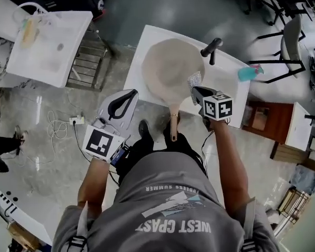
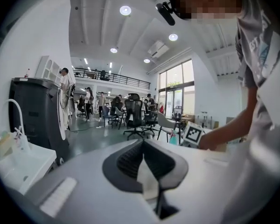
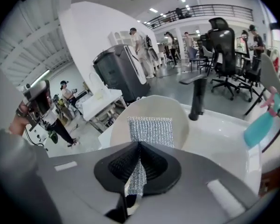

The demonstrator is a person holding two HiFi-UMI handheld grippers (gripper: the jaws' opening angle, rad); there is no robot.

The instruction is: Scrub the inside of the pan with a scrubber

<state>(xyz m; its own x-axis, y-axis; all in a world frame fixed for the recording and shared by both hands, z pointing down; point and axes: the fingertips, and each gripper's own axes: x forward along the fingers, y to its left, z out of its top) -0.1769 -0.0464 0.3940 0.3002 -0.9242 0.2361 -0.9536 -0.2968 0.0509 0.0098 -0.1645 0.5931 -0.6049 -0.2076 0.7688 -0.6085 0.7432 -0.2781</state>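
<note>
The fingers of the right gripper (image 3: 140,146) are pinching the mesh scrubber (image 3: 150,130) by one edge, leaving its face free over the rim of the pan (image 1: 170,67) lying on the table (image 1: 228,72), while the left gripper (image 2: 142,143) is waiting aside, fingers pressed together and empty.

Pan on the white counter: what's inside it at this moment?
Inside, the pan looks bare. The scrubber, pinched in the right claw, hangs at its rim; whatever lies beneath that mesh is covered.
</note>
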